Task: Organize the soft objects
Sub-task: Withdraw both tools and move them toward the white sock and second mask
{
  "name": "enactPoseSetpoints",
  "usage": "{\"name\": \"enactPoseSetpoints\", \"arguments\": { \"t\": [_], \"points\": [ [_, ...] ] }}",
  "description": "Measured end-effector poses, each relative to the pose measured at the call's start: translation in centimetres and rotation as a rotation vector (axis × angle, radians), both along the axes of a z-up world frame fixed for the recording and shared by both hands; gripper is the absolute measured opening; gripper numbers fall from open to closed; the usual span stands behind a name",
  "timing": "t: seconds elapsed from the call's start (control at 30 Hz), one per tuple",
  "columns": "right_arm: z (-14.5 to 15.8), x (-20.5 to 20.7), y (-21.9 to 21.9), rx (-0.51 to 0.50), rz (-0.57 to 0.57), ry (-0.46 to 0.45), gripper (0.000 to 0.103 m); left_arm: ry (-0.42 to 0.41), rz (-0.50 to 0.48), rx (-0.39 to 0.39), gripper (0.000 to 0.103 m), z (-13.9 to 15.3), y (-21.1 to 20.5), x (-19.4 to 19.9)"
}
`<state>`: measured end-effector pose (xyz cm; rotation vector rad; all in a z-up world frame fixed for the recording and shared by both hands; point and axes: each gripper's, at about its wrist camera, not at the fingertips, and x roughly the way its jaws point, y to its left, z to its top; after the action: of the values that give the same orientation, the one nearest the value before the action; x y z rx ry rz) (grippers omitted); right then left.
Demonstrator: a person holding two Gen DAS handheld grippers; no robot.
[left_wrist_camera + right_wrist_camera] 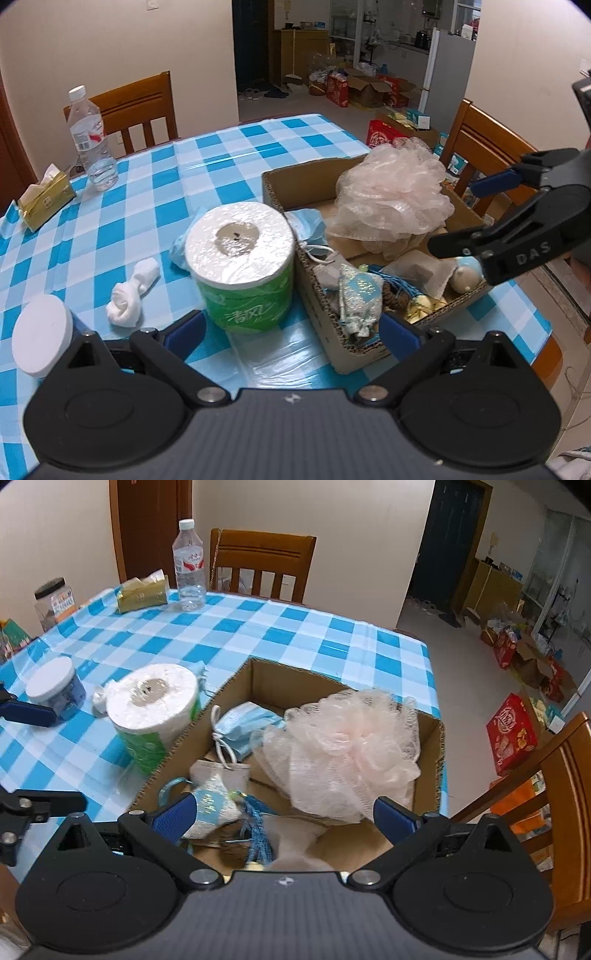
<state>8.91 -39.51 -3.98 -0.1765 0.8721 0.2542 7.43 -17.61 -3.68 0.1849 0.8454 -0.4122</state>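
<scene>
- Basically, leftmost in the left wrist view: white-lidded jar (42, 334), partly cut off by the left gripper (291, 332) body; contents unreadable there.
- Left gripper: fingers spread wide, nothing between them, hovering low in front of the toilet paper roll (240, 266).
- Rolled white sock (129, 295) lies on the checked tablecloth (155, 192), just left of the roll. The right wrist view shows only a sliver of it behind the roll.
- A blue mask (179, 251) peeks out behind the roll, mostly hidden.
- Roll stands upright, touching the cardboard box (325, 332) wall.
- Box holds another blue mask (243, 731), grey pouch (221, 771), patterned sachet (212, 808), blue tassel (256, 830), pink bath pouf (347, 753). The near corner items are only visible from the left wrist: pale yellow bits, unidentifiable.
- Right gripper (284, 816): jaws wide apart, gripping nothing, above the box's near end. From the left wrist view it enters at the right edge.
- Only the right wrist view shows a black-lidded jar (53, 600), beside the tissue pack (142, 592) and water bottle (189, 565).
</scene>
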Motion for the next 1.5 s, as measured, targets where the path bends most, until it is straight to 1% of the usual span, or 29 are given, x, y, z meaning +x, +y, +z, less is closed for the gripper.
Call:
{"name": "enactPoseSetpoints", "arguments": {
  "t": [0.37, 0.63, 0.77, 1.17, 1.5],
  "points": [
    [0.2, -0.8, 2.2, 0.043, -0.012, 0.009, 0.103, 0.003, 0.051, 0.008, 0.1, 0.0, 2.3, -0.1],
    [0.5, -1.4, 4.8, 0.079, 0.005, 0.016, 0.103, 0.01, 0.098, 0.022, 0.1, 0.0, 4.7, -0.5],
    [0.5, -1.7, 6.6, 0.073, 0.018, 0.02, 0.103, 0.015, 0.117, 0.025, 0.1, 0.0, 6.1, -0.7],
    [0.4, -2.4, 13.0, 0.08, 0.048, 0.045, 0.103, 0.02, 0.167, 0.036, 0.1, -0.2, 11.9, -0.8],
    [0.5, -2.0, 18.6, 0.059, -0.006, 0.045, 0.103, 0.02, 0.172, 0.027, 0.1, -1.0, 18.4, 0.5]
  ]
}}
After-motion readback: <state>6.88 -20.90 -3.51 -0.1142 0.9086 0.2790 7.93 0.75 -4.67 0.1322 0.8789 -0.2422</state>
